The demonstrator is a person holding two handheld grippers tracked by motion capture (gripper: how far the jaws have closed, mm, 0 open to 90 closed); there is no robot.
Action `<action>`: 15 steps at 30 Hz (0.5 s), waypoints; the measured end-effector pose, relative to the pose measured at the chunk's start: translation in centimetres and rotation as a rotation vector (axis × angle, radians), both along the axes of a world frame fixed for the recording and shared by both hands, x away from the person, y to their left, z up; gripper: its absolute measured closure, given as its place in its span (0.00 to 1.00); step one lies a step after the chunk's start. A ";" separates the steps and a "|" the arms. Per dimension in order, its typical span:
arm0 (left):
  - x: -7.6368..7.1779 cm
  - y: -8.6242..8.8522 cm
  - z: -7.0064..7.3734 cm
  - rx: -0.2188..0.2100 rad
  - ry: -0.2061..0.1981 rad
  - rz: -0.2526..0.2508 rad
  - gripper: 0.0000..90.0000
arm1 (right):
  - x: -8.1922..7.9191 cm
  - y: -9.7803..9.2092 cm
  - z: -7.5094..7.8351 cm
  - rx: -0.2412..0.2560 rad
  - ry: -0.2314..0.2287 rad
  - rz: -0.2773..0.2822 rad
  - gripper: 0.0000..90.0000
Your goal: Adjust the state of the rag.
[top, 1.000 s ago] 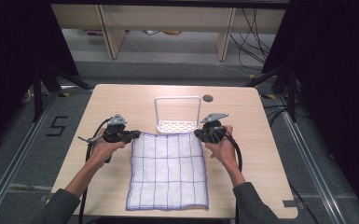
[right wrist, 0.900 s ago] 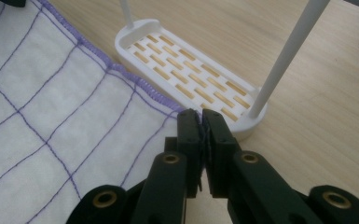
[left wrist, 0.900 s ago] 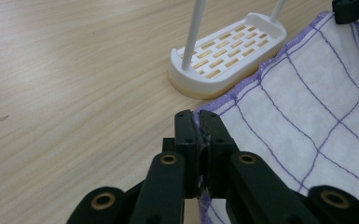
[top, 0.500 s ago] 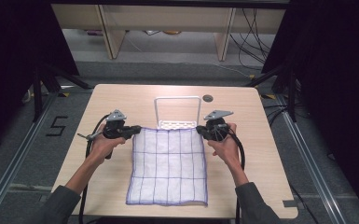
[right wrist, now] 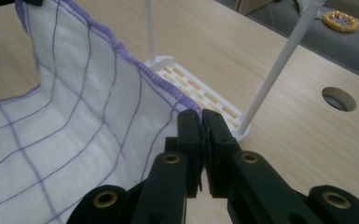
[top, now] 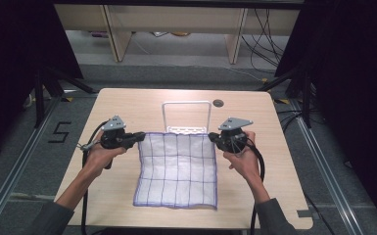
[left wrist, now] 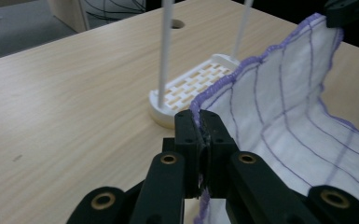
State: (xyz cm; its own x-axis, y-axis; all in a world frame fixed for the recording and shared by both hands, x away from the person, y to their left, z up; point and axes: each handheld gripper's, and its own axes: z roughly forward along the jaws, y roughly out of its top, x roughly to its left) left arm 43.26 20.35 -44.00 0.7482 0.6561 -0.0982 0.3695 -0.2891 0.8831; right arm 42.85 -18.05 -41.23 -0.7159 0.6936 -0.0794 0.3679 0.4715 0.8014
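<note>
Both my tools are clamped on the cloth's (top: 178, 169) far corners, left tool (top: 138, 138), right tool (top: 212, 138), probably to drape it over the rack (top: 186, 117) at twelve o'clock.

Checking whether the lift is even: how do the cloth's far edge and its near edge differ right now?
The cloth's far edge is raised off the table and stretched between the left gripper and right gripper, each shut on a corner; the near edge lies on the table, held by nothing. The far edge hangs just before the white rack; the near edge lies toward the person. Both carry the same purple hem.
</note>
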 end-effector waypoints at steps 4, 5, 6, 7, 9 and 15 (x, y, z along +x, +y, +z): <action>-2.6 0.2 -0.4 0.025 -0.012 -0.039 0.96 | -2.7 -0.2 -0.1 -0.014 0.009 0.036 0.97; -3.3 0.3 -0.6 0.036 -0.011 -0.046 0.96 | -3.6 -0.3 -0.2 -0.026 -0.006 0.042 0.97; -4.2 0.3 -0.8 0.037 -0.010 -0.056 0.96 | -4.4 -0.3 -0.5 -0.034 -0.003 0.061 0.97; -4.6 0.4 -0.9 0.037 -0.012 -0.059 0.96 | -5.4 -0.4 -0.9 -0.035 0.005 0.069 0.97; -6.0 0.5 -1.4 0.028 -0.010 -0.075 0.96 | -6.6 -0.7 -1.5 -0.032 0.031 0.080 0.97; -9.4 0.3 -3.1 0.044 0.004 -0.121 0.96 | -10.0 -1.3 -3.3 -0.033 0.059 0.099 0.97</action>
